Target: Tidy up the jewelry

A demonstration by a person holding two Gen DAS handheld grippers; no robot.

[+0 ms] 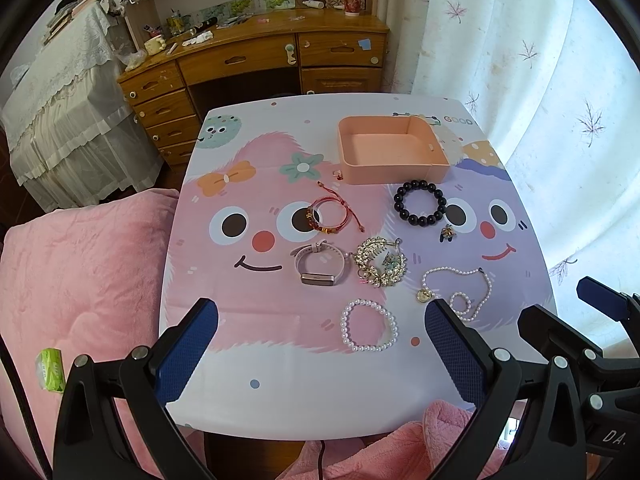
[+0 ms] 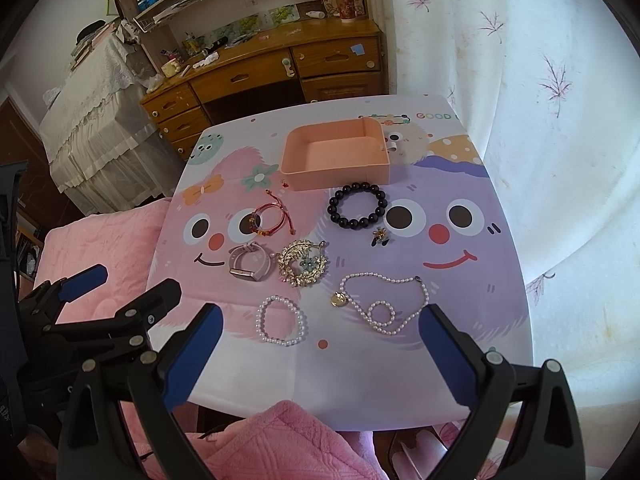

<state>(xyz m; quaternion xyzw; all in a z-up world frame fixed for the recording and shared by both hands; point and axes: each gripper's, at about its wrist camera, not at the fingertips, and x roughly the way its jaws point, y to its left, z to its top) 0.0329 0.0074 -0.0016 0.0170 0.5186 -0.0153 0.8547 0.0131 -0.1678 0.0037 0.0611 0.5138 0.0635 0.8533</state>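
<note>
An empty peach tray (image 1: 390, 170) (image 2: 340, 178) stands at the far side of a small cartoon-print table (image 1: 280, 380). In front of it lie a black bead bracelet (image 1: 420, 203) (image 2: 357, 205), a red cord bracelet (image 1: 328, 216) (image 2: 272, 216), a pink watch band (image 1: 320, 268) (image 2: 250, 266), a gold hair comb (image 1: 380, 266) (image 2: 302, 266), a small brooch (image 1: 447, 233) (image 2: 380, 236), a pearl bracelet (image 1: 368, 325) (image 2: 280, 321) and a pearl necklace with gold pendant (image 1: 456, 290) (image 2: 380, 300). My left gripper (image 1: 320, 344) (image 2: 120, 282) and right gripper (image 2: 320, 354) (image 1: 560, 300) hover open and empty above the near edge.
A tiny ring (image 1: 338, 175) lies left of the tray. A pink blanket (image 1: 80, 280) covers the bed at left and below. A wooden desk with drawers (image 1: 256, 64) stands behind the table. A white curtain (image 1: 560, 100) hangs at right.
</note>
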